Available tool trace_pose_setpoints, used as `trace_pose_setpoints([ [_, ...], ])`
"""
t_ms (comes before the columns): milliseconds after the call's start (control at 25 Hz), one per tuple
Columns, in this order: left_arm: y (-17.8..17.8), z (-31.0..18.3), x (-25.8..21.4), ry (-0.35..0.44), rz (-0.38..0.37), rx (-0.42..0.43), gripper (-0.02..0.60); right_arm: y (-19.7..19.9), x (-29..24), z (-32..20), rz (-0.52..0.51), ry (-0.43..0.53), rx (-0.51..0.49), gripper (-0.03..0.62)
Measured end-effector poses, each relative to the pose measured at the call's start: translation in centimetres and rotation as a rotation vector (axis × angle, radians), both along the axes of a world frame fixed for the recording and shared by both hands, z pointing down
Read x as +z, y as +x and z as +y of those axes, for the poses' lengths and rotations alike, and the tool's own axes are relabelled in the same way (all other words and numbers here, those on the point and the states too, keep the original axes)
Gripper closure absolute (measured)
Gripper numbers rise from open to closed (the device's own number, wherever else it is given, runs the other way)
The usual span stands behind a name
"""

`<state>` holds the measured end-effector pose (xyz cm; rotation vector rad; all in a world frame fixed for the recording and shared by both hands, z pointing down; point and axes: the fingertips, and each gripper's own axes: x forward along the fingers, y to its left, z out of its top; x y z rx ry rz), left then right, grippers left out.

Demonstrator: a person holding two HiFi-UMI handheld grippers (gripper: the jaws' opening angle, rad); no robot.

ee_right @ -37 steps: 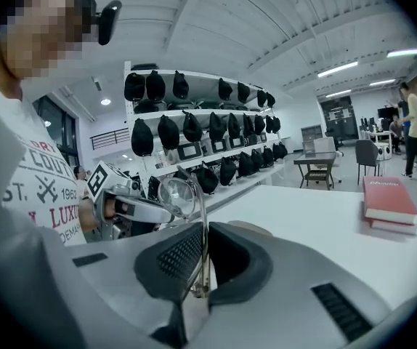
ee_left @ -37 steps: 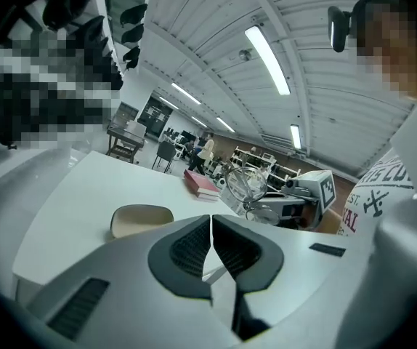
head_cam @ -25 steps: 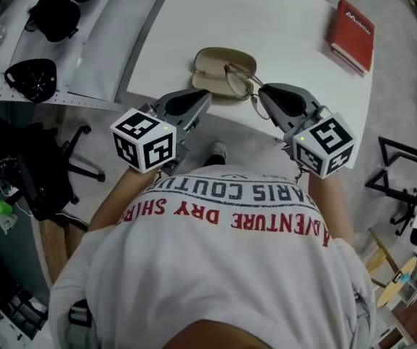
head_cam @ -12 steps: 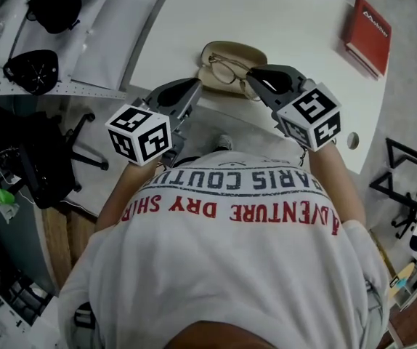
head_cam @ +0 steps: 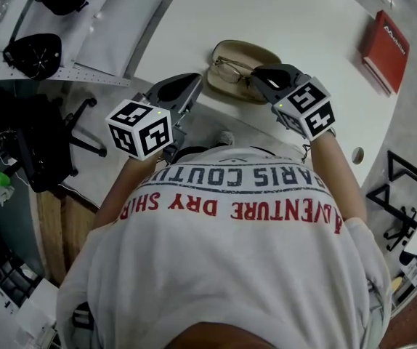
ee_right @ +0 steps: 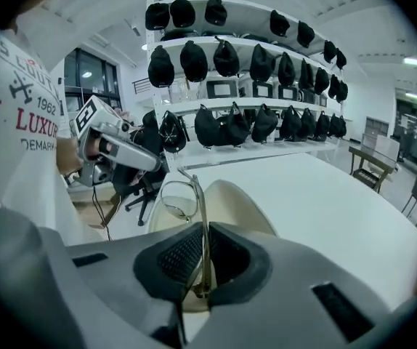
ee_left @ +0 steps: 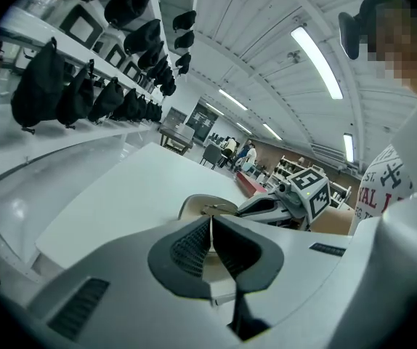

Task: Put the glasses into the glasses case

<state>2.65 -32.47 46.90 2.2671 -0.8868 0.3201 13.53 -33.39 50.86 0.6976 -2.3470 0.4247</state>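
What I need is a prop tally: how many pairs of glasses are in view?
1. The glasses are clamped in the right gripper, over the open glasses case on the table. Others could be hidden behind the person.

Left tool (head_cam: 194, 83) shut, seemingly empty; right tool (head_cam: 258, 76) pinches glasses (head_cam: 227, 69).

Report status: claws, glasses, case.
Right claw shut on glasses, held over open case. Left claw shut, empty, beside case. Nothing blocks the case.

Wire-rimmed glasses (head_cam: 231, 70) tilted over the beige case (head_cam: 246, 49) — open.
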Motion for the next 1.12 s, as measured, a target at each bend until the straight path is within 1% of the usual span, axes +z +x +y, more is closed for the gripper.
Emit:
trace_pose_setpoints([
  [280,-0.7,-0.4,0.9,0.002,-0.01,-0.044,0.554,-0.6,2.3,0.0,0.083,-0.001,-0.084,0.557],
  [480,-0.8,-0.4,1.3,0.001,-0.012,-0.051,0.552,-1.0,3.2,0.2,0.134,0.013,-0.134,0.557],
  [600,-0.8,-0.4,1.5,0.006,-0.015,-0.057,0.553,-1.1,3.8,0.4,0.142,0.001,-0.151,0.557],
  [800,-0.9,-0.5,1.5,0.01,-0.016,-0.067,0.553,-1.1,4.2,0.3,0.171,0.021,-0.154,0.556],
  [960,-1.1,-0.6,1.3,0.015,-0.014,-0.073,0.552,-1.4,4.1,0.4,0.146,0.008,-0.156,0.554],
  [1000,-1.1,-0.7,1.2,0.017,-0.011,-0.076,0.553,-1.4,3.9,0.4,0.134,0.003,-0.155,0.55],
  [1120,-1.1,-1.0,0.6,0.024,0.006,-0.093,0.553,-1.2,3.0,0.3,0.082,-0.012,-0.131,0.47],
])
